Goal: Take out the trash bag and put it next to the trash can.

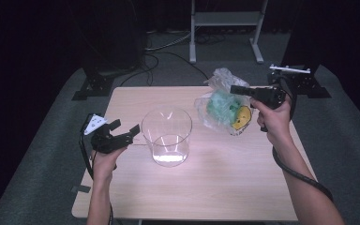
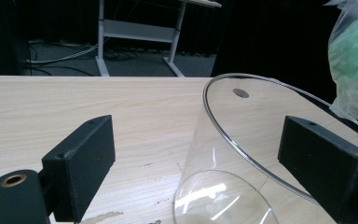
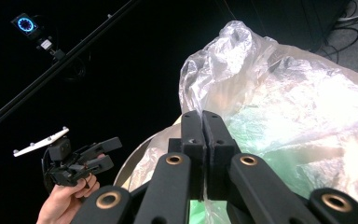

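Observation:
A clear, open-topped cylinder stands upright on the wooden table, left of centre. My left gripper is level with its left side, open; in the left gripper view the jaws straddle the cylinder's wall without touching it. A crinkled clear plastic bag with green contents and a yellow label hangs at the right rear of the table. My right gripper is shut on the bag's upper film, jaws pressed together. The bag also shows beyond the cylinder.
A white metal frame stands on the grey carpet behind the table. Black stand bases sit on the floor at the back left and back right. Cables trail across the floor. The table's front half is bare wood.

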`<state>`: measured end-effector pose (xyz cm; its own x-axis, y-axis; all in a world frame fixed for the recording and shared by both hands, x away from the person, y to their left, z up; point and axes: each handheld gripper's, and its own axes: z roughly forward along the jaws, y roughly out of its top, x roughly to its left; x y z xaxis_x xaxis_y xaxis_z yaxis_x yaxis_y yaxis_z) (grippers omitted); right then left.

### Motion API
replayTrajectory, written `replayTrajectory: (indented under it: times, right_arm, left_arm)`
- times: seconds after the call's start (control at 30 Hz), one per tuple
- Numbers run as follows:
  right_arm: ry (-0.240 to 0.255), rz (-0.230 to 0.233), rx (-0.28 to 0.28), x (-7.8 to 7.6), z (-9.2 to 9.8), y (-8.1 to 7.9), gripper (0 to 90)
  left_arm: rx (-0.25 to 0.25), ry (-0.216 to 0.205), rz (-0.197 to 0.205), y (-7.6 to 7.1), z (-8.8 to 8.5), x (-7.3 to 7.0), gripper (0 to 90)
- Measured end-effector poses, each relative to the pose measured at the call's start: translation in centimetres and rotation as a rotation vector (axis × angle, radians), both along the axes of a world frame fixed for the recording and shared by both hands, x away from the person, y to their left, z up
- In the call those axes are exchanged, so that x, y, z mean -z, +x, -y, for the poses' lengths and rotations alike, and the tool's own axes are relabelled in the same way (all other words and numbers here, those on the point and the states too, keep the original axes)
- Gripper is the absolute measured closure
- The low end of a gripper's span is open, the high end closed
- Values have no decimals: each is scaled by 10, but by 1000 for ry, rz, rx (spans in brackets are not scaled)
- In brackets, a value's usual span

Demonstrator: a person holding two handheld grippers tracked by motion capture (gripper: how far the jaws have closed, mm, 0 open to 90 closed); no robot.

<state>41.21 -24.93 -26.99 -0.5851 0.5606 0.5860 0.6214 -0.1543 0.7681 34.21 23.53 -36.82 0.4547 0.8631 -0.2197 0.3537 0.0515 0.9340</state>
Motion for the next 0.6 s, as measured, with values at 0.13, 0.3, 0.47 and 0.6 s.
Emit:
replayTrajectory:
  times: [0.13, 0.3, 0.47, 0.6]
  right_arm:
    - [-2, -17, 2, 10, 1, 2, 890]
    - [-10, -38, 8, 21, 2, 5, 890]
    - [-11, -56, 14, 30, 4, 6, 890]
    - [-18, -67, 18, 35, 5, 7, 890]
  left_arm:
    - [1, 1, -3, 0, 1, 1, 98]
    - [-1, 0, -4, 0, 1, 1, 98]
    - [-2, -1, -1, 0, 0, 0, 98]
    - [-1, -1, -4, 0, 1, 0, 98]
